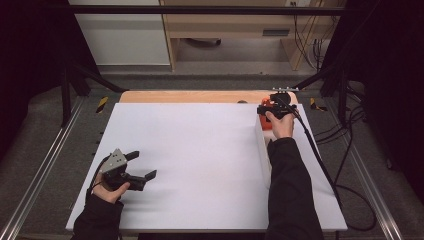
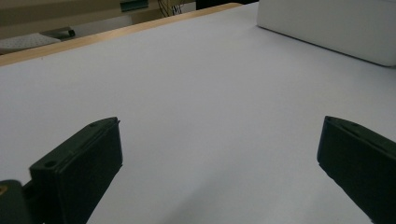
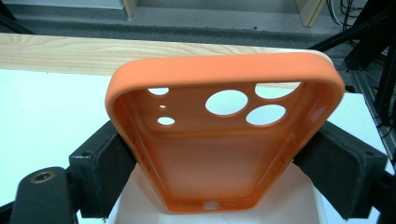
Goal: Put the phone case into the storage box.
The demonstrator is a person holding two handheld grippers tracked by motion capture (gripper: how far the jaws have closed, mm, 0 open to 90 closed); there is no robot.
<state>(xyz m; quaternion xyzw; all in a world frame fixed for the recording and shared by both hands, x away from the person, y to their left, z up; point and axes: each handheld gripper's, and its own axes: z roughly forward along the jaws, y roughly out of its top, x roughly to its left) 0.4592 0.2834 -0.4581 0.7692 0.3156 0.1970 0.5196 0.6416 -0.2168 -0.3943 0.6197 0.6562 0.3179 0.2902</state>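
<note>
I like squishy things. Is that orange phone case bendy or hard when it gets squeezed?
Probably bendy: the orange phone case looks like thin, soft rubber, an empty shell with camera holes. Likely light too. Its matte sides should not slip much between the right gripper's fingers.

Phone case (image 3: 224, 140) bottom edge behind white box (image 3: 224, 210)

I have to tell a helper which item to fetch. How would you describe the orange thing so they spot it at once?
Start at the white table and go to its far right corner, where a long white box lies. Above the box's far end, the right gripper holds an orange phone case, open side up, the scene's one orange thing, with round camera holes.
</note>
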